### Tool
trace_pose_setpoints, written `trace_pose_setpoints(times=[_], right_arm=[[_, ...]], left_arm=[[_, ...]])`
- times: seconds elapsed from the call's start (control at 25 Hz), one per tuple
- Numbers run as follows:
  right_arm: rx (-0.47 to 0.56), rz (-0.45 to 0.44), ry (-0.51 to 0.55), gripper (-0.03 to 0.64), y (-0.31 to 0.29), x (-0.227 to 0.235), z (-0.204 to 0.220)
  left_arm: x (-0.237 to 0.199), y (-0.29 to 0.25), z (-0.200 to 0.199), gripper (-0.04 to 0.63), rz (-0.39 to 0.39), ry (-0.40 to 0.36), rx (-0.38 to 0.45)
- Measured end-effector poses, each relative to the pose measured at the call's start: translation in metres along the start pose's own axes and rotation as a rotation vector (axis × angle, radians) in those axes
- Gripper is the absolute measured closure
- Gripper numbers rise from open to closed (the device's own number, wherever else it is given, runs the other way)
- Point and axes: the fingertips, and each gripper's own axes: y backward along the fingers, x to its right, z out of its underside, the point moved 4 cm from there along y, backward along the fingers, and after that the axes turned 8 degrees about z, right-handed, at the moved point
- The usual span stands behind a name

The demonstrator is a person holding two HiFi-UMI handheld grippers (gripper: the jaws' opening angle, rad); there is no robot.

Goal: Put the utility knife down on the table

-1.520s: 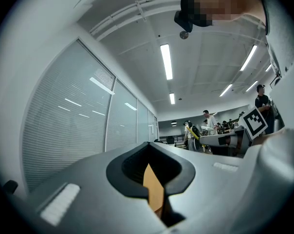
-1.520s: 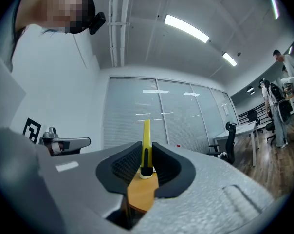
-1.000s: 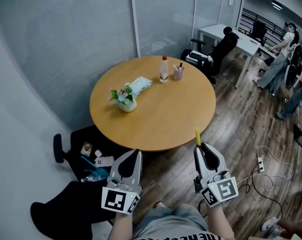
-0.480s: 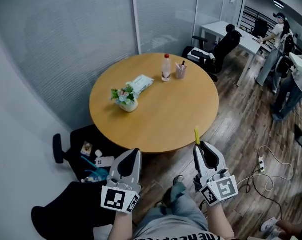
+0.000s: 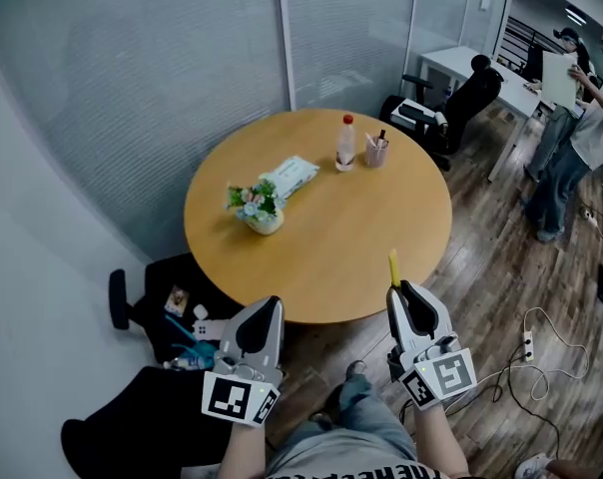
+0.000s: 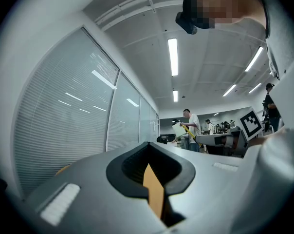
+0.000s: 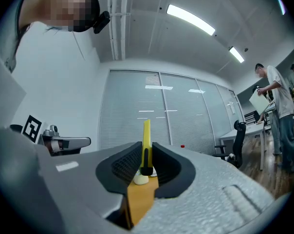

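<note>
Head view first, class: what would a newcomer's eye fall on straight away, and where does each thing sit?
A round wooden table fills the middle, bearing a flower pot, a bottle and a pen cup. Closer to the person, the right gripper is shut on a yellow utility knife that points up by the table's near edge; the left gripper is shut and empty.

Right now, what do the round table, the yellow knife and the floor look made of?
Table: wood or wood-look laminate, smooth tan top, faint sheen.
Knife: probably plastic body, uniform bright yellow; blade not visible.
Floor: dark wood-look planks, visible seams and grain; real or laminate unclear.
</note>
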Motion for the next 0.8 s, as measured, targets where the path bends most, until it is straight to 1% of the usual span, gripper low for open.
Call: trace_pose_setpoints(times=[0.36, 0.8], right_arm=[[-0.006, -0.038, -0.007, 0.549, -0.047, 0.026, 0.000], [-0.009, -0.098, -0.012, 0.551, -0.093, 0.062, -0.003]], left_arm=[[-0.020, -0.044, 0.002, 0.584, -0.029, -0.005, 0.001], [-0.030, -0.093, 0.004, 0.584, -0.078, -0.012, 0.006]])
